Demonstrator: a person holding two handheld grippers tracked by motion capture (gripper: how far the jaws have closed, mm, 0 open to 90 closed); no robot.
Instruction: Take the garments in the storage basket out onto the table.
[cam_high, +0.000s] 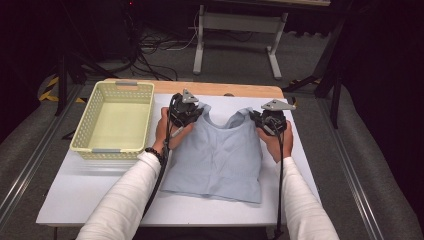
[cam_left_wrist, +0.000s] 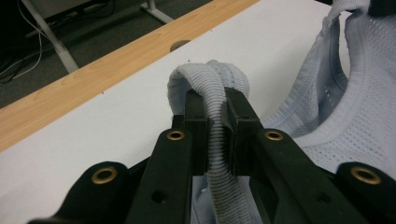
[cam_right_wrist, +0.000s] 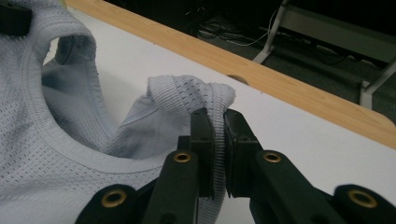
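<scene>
Pinching one shoulder strap each, the left gripper and right gripper held a pale blue vest near the far edge of the desk, jaws clenched on the ribbed fabric. The vest's hem lay flat toward the near edge. A yellow basket stood at the far left corner.

I see the shirt lying on the tabletop, near the middle. The basket sits on the tabletop to the left of the shirt, a little apart from it. My left gripper is at the shirt's far left strap, and my right gripper is at its far right strap.
</scene>
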